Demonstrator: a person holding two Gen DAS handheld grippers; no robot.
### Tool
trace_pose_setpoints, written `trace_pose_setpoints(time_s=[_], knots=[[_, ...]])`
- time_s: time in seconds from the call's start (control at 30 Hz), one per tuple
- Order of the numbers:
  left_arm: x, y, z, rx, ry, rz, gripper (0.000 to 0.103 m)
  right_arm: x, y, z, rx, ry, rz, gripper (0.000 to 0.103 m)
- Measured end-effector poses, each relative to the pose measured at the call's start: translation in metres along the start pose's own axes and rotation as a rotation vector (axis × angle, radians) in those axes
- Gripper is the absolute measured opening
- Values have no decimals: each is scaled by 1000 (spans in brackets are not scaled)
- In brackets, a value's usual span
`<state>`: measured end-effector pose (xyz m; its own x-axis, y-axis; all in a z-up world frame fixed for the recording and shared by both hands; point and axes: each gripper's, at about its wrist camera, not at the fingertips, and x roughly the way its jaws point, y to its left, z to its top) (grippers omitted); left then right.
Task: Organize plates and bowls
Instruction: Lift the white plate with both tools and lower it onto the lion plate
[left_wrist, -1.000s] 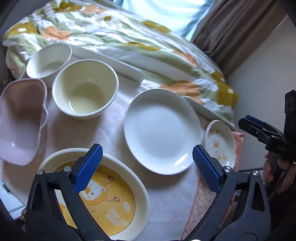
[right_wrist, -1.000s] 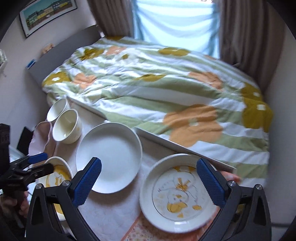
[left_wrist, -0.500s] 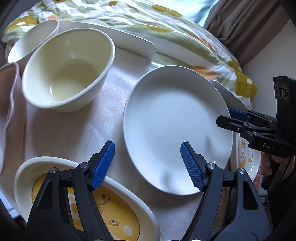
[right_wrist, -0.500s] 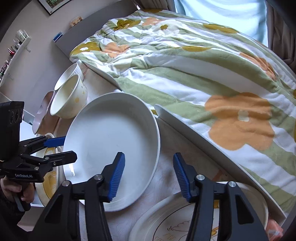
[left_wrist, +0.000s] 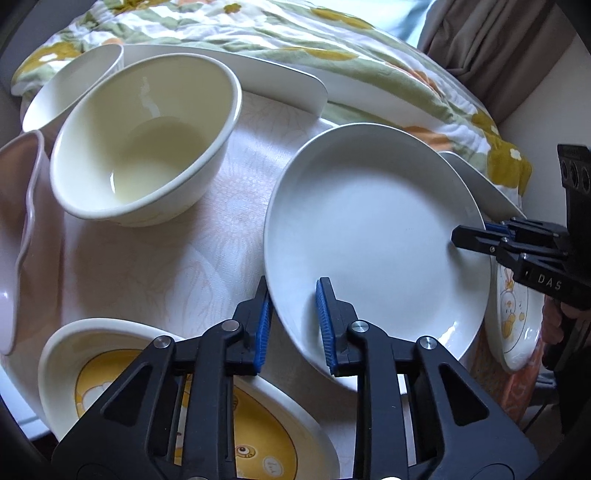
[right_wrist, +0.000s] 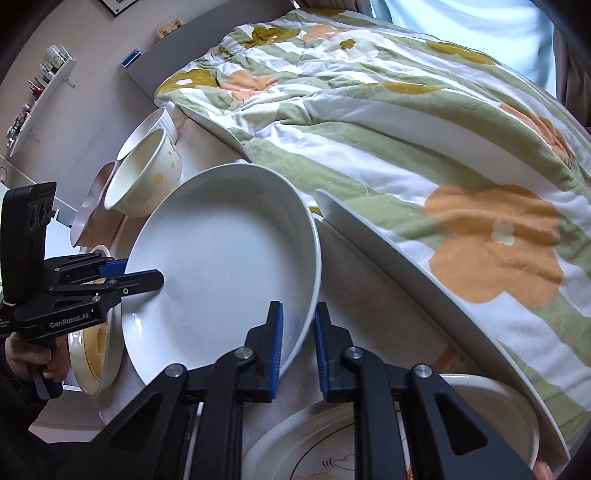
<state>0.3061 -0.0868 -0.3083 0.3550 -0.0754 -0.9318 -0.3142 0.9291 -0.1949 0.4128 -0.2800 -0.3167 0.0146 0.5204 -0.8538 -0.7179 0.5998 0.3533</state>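
Observation:
A large white plate (left_wrist: 369, 229) (right_wrist: 221, 258) lies in the middle of the clothed table (left_wrist: 177, 266). My left gripper (left_wrist: 294, 325) straddles its near-left rim, jaws closing, one pad outside and one inside the rim, both pressing on it. My right gripper (right_wrist: 298, 339) clamps the opposite rim the same way, jaws closing. Each gripper shows in the other's view, the right gripper (left_wrist: 460, 236) and the left gripper (right_wrist: 144, 271) both pinching the plate's edge. A cream bowl (left_wrist: 140, 140) (right_wrist: 142, 184) stands beside the plate.
A white ribbed bowl (left_wrist: 70, 88) and a pink bowl (left_wrist: 18, 221) sit at the left. A yellow lion bowl (left_wrist: 66, 362) is near my left gripper, a cartoon plate (right_wrist: 498, 398) under my right. The quilted bed (right_wrist: 406, 129) borders the table's far side.
Both grippers dropped toward the white plate and their jaws went from wide apart to clamped on its opposite rims.

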Motion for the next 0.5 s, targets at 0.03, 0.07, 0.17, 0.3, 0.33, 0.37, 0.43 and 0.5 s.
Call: trace_pose_setpoints(time_s=[0.03, 0.07, 0.17, 0.3, 0.33, 0.37, 0.43, 0.5], knots=[[0, 0, 1, -7, 4, 7, 21, 0, 0, -1, -2, -6, -1, 15], [1, -2, 0, -2, 3, 11, 21, -1, 0, -1, 0, -13, 0, 15], [-2, -7, -1, 14, 0, 36, 21, -1, 1, -2, 7, -24, -10, 15], [-5, -12, 0, 27, -6, 57, 21, -2, 3, -3, 4, -27, -11, 15], [-5, -14, 1, 33, -4, 62, 21, -3, 3, -4, -2, -27, -12, 15], [-6, -16, 2, 42, -2, 66, 21, -3, 3, -4, -3, -26, -14, 15], [-9, -19, 3, 49, -5, 72, 21, -3, 3, -4, 1, -28, -20, 15], [-11, -21, 4, 55, -8, 75, 21, -5, 3, -4, 3, -31, -29, 15]])
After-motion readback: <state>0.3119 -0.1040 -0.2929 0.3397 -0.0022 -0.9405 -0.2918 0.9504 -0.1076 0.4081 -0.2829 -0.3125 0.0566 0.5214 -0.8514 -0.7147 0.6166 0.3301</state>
